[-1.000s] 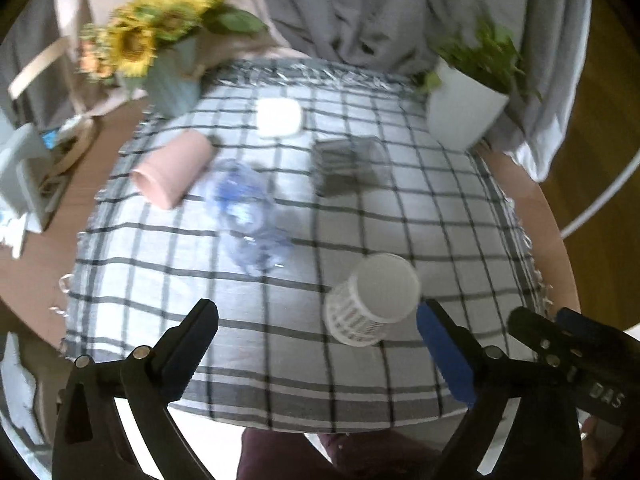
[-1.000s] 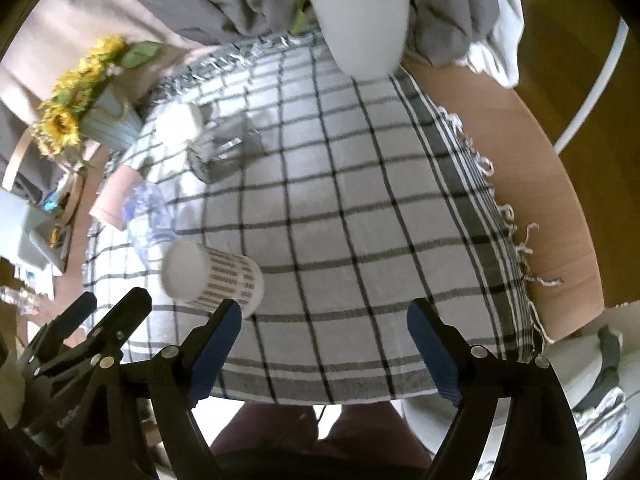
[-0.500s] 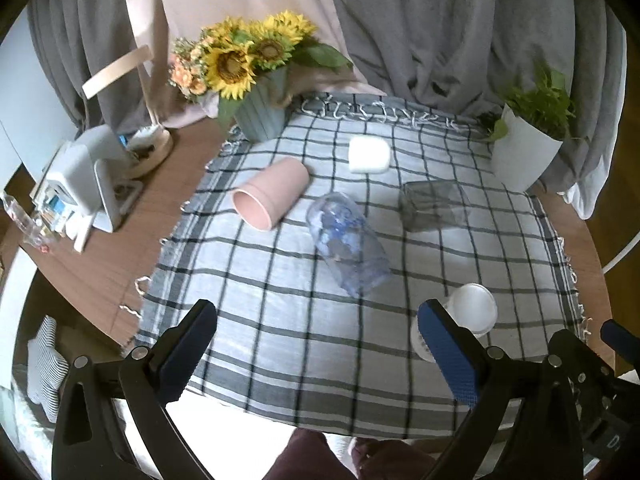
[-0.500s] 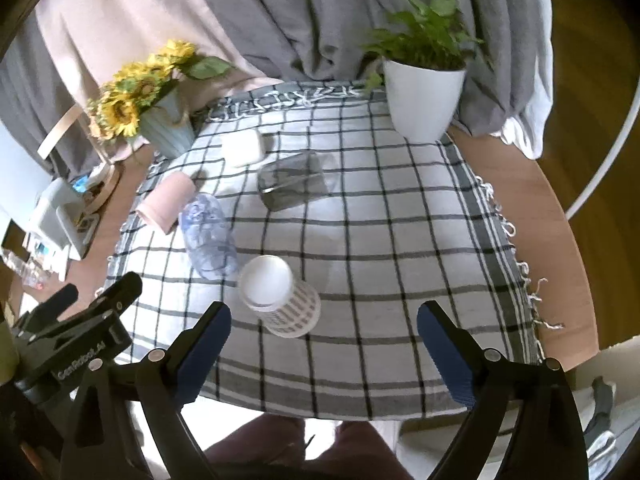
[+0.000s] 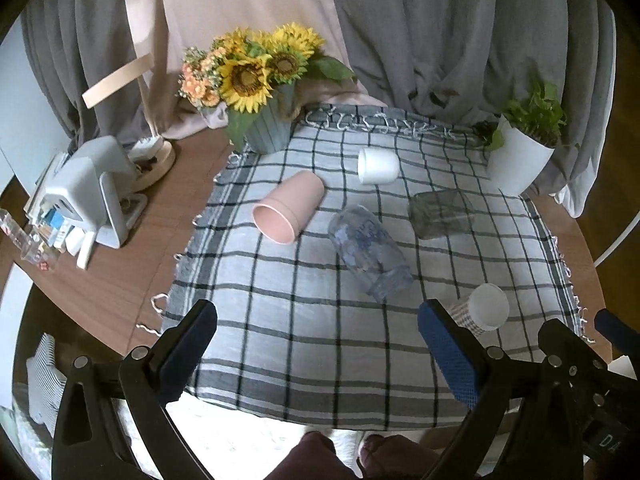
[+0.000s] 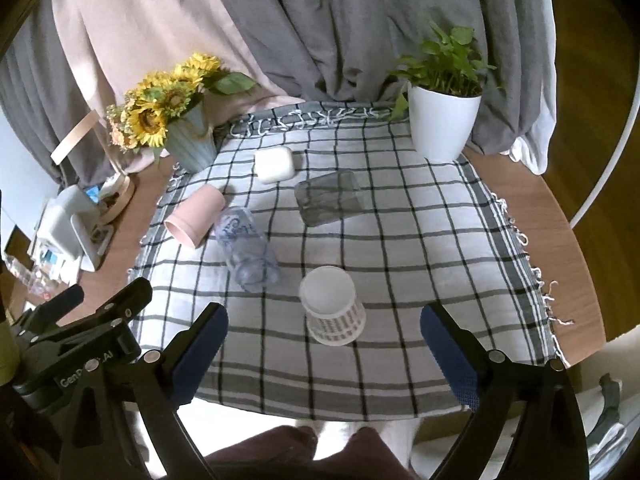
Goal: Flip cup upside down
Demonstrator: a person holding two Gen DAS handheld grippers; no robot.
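A white paper cup with a grey dotted pattern (image 6: 333,306) stands upside down on the checked tablecloth (image 6: 420,264) near the front edge; it also shows in the left wrist view (image 5: 480,310). A pink cup (image 5: 289,212), a clear blue-printed cup (image 5: 370,252), a smoky glass (image 5: 440,214) and a small white cup (image 5: 378,166) lie on their sides further back. My left gripper (image 5: 318,354) is open and empty, above the cloth's front edge. My right gripper (image 6: 324,356) is open and empty, just in front of the upturned cup.
A sunflower vase (image 5: 266,128) stands at the back left and a potted plant in a white pot (image 5: 520,160) at the back right. A white device and small clutter (image 5: 92,196) sit on the bare wooden table at the left. Curtains hang behind.
Both grippers have drawn back and up from the table, so the view widens. The patterned cup stays upside down where it stood.
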